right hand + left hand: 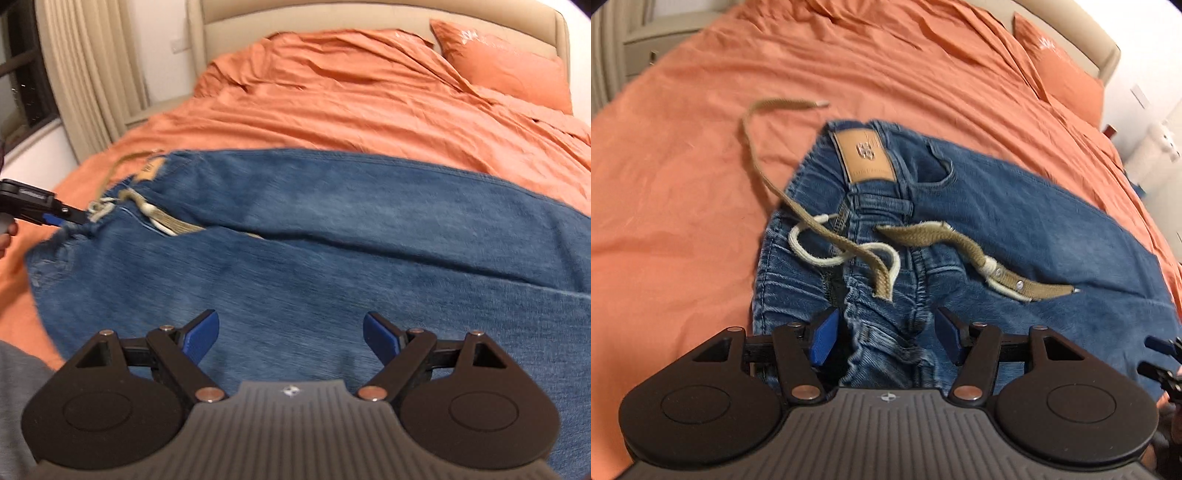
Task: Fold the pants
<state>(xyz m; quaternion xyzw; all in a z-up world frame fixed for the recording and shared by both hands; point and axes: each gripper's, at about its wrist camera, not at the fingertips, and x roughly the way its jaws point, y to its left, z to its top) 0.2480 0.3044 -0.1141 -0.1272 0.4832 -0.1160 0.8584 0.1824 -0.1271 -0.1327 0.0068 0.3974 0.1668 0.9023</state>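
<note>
Both grippers spread: your left gripper (882, 338) straddles the jeans (314, 258) waistband; right gripper (291, 338) hovers mid-leg, legs running rightward from the waistband.

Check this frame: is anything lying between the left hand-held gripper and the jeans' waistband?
Nothing separate blocks it. The left hand-held gripper is open with the waistband of the jeans bunched between its fingers. Only the jeans' own tan drawstring belt lies loose just beyond.

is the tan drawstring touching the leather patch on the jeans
Apart. The left wrist view shows the tan drawstring crossing the waistband well below and left of the leather patch, with denim between.
</note>
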